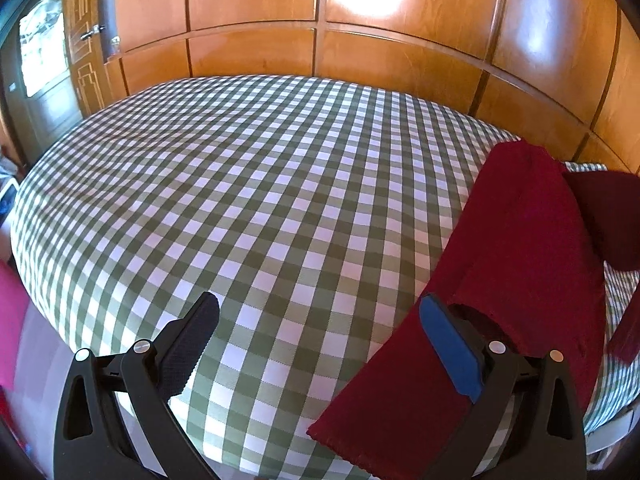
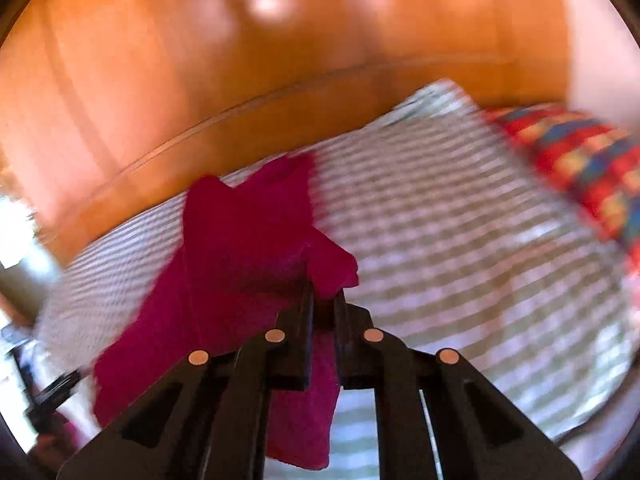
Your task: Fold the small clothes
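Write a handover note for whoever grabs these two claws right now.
Left claw: open, holding nothing, low over the checked bed; its blue-padded finger sits over the red garment.
Right claw: shut on the red garment, lifting part of it; that view is motion-blurred.
Garment lies spread along the bed's right side, lower end hanging past the front edge.
Done: no finished fold visible.
Left: probably grip the free end with the left claw, then fold.
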Tool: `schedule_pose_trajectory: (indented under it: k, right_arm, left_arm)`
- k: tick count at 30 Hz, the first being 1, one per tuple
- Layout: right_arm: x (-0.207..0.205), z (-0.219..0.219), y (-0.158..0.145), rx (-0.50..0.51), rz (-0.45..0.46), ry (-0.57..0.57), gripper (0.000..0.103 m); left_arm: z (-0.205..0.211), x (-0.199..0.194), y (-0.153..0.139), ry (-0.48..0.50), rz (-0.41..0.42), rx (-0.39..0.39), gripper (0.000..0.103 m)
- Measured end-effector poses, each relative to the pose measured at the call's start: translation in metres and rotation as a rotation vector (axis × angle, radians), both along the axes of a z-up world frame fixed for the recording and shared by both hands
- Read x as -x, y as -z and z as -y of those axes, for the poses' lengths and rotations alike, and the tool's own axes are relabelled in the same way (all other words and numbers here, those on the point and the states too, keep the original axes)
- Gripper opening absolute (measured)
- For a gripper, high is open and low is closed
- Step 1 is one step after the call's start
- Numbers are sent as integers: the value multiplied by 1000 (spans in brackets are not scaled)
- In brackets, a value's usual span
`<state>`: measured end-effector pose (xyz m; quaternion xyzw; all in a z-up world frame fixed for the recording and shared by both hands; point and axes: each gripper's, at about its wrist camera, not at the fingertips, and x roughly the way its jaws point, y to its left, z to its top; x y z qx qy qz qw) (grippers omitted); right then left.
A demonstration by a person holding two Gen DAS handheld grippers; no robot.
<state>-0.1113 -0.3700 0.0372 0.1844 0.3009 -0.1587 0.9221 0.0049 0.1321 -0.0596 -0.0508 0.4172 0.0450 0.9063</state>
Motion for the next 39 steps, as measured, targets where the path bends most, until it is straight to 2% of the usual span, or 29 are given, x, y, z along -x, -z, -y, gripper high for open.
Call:
schedule_pose_trajectory:
  k: [5,7,10,11,13,14,15,17,19,21,24,27,29,31,32,36,39]
  right_arm:
    - [-24,83,-1,172,-99,235,7]
    - [-47,110,10,202,-168,294,7]
    - [-73,126,27,196,-232,314,8]
    - [-77,128,31,185,-244,304,12]
    - [-77,126,34,187,-231,298,38]
    - [-74,120,31,192,-213,295,63]
    - [-68,108,27,215,-187,291,73]
    - [-62,87,22,219,-169,231,73]
    - [-49,56,23,130,-150,80,73]
    - [-37,13,32,-17,-145,-139,73]
    - [-27,-55,59,-192,-195,-377,69]
    - [-29,-112,93,-305,-281,-486,54]
    - [-33,-139,105,-293,-302,-478,50]
    - [-34,-158,103,-216,-289,-465,40]
    - [-36,-163,100,-233,-283,-497,9]
    - [-26,-160,80,-116,-251,-513,7]
    - [-9,-128,59,-39,-215,-447,6]
  left_arm:
    - [4,1,4,38,-18,-33,99]
    - [3,4,8,57,-37,-36,99]
    - [1,13,14,90,-56,-34,99]
    - [0,16,15,106,-61,-22,99]
    - [-1,23,18,151,-76,14,99]
    - [0,25,20,166,-80,21,99]
    - [2,28,22,192,-87,24,99]
    - [8,31,27,227,-98,28,99]
    - [17,32,32,272,-112,30,98]
    - [27,32,38,303,-122,15,95]
    - [35,32,43,312,-114,-2,85]
    - [35,32,41,319,-95,10,65]
    - [34,34,38,323,-90,24,45]
    - [26,33,34,321,-97,92,14]
    - [21,32,31,318,-95,126,10]
    - [0,26,8,264,-32,137,8]
    - [-21,12,-12,196,15,114,8]
